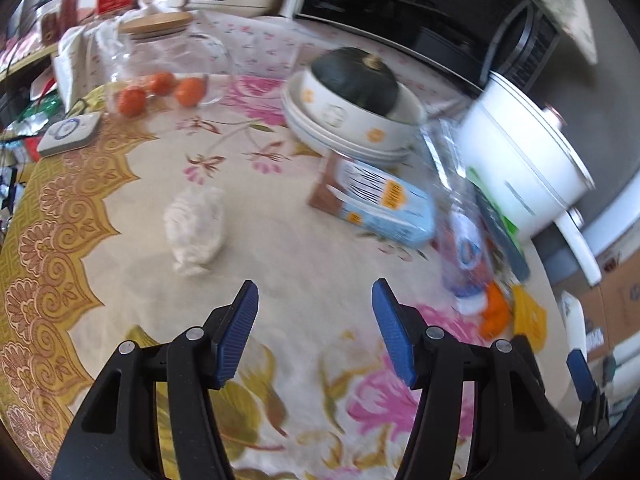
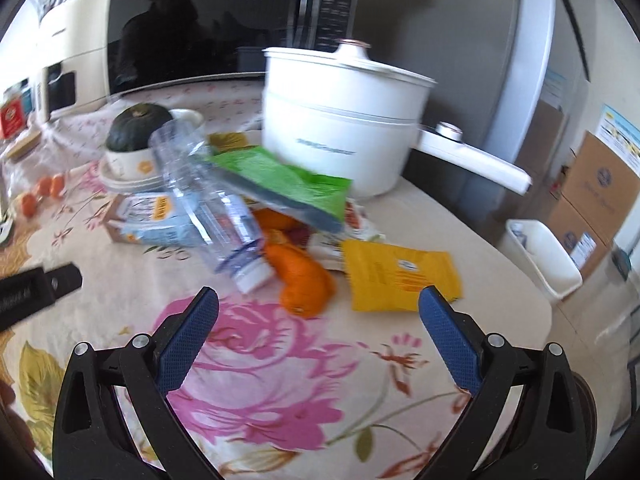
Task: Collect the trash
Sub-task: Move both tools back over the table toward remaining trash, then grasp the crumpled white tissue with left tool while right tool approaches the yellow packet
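Observation:
A crumpled white tissue (image 1: 196,230) lies on the floral tablecloth, just ahead and left of my open, empty left gripper (image 1: 316,300). A blue carton (image 1: 376,204) lies flat to its right; it also shows in the right wrist view (image 2: 152,220). A clear plastic bottle (image 2: 216,204) lies tilted on the pile, with orange peel (image 2: 300,280), a yellow packet (image 2: 400,276) and a green packet (image 2: 280,184) around it. My right gripper (image 2: 320,312) is open and empty, close in front of the peel and the yellow packet.
A white electric pot (image 2: 340,120) stands behind the pile. A bowl stack (image 1: 352,120) holds a dark green squash. A glass jar (image 1: 160,56), small oranges (image 1: 160,92) and a white device (image 1: 70,134) sit at the far left. A white bin (image 2: 540,256) stands on the floor beyond the table's right edge.

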{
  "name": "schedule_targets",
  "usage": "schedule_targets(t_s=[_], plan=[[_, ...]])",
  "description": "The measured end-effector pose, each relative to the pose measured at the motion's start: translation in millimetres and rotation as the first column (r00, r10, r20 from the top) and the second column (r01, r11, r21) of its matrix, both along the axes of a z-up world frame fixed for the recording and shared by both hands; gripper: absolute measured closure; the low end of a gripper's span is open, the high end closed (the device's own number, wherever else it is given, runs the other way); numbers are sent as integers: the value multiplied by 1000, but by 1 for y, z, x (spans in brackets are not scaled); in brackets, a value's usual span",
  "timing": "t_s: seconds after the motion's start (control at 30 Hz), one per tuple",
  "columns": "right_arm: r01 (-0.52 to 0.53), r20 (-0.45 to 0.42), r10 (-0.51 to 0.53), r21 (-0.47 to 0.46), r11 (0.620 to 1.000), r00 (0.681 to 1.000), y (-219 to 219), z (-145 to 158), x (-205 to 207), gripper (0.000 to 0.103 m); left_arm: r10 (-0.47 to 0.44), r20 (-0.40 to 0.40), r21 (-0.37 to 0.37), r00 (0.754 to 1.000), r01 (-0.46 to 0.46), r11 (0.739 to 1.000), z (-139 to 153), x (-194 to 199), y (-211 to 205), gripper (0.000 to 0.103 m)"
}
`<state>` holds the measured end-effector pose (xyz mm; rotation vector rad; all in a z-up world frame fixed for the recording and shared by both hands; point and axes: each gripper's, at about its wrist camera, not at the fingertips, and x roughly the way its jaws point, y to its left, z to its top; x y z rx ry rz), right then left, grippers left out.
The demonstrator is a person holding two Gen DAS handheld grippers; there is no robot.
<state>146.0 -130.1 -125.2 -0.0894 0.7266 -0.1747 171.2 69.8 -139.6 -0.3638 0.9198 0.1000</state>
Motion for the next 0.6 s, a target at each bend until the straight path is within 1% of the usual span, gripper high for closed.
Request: schedule_targets(t_s=[0.13,0.27,0.37,0.4,0.47,0.6], plan=[[-53,-12,53,-1,999,999,20,-8,11,7,76,-21,24,997,-76,997,-11,13,26,44],[-57,-32,57,3,998,998,22,-17,20,7,136,-47,67,990,-133,989,-27,26,46,44],[-58,-40,57,-21,998,998,25,-23,28,7,178,-47,101,983,-172,980,-35,33,55,30],[-60,-41,58,-33,998,997,27,-26,31,7,187,-52,108,981,-181,978,-38,35,57,30],[-63,-44,61,-60,996,997,30,-29,35,7,193,-66,127,979,-184,975,-44,40,59,30],[-66,-51,61,-115,991,997,32,-34,44,7,160,-43,204,986,-148,968,-49,49,54,30]])
